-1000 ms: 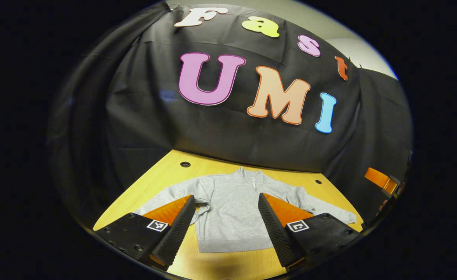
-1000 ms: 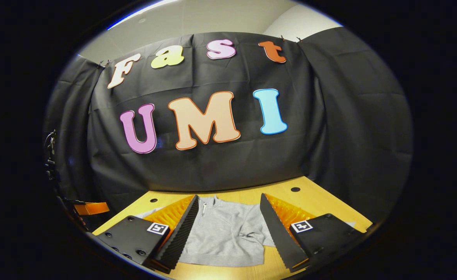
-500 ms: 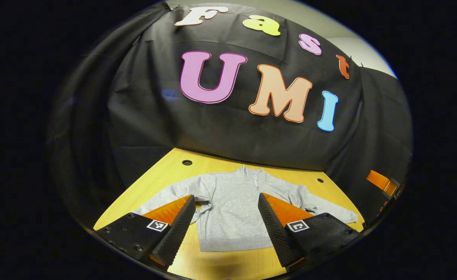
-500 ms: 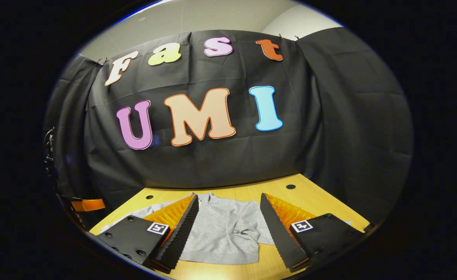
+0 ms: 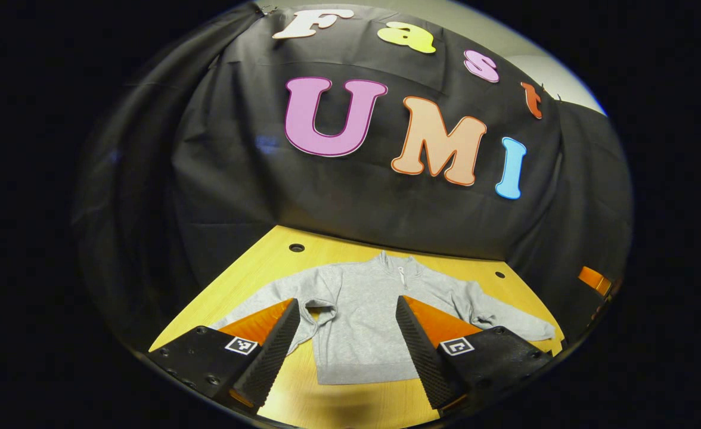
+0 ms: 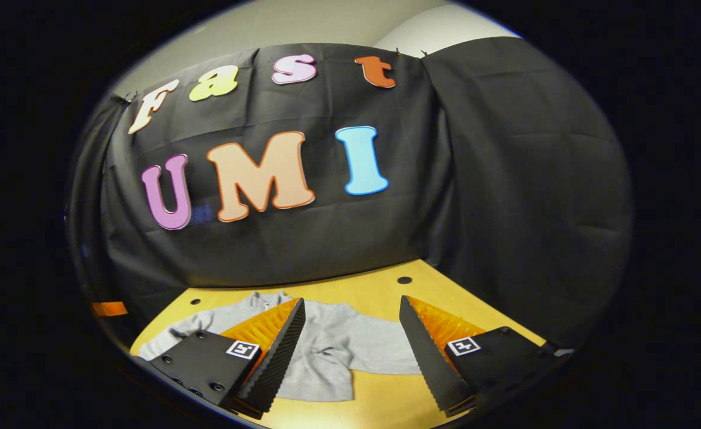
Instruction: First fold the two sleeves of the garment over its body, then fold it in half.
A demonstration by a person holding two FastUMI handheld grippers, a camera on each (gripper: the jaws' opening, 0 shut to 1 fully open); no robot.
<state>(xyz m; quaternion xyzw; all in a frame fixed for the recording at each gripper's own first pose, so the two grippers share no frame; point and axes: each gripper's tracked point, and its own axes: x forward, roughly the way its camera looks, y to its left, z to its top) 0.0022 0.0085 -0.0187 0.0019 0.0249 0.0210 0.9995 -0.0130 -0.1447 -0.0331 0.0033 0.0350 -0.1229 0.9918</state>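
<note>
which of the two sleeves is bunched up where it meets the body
In the left gripper view, the sleeve on the left side of the grey sweatshirt: a puckered fold sits at its underarm. The sleeve on the right lies spread out to its cuff, with lighter creases.

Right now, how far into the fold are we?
Nothing is folded yet: the grey zip-neck sweatshirt lies flat on the yellow wooden table with both sleeves spread out. The left gripper and right gripper are open above it, holding nothing. Both sleeve folds and the half fold remain.
</note>
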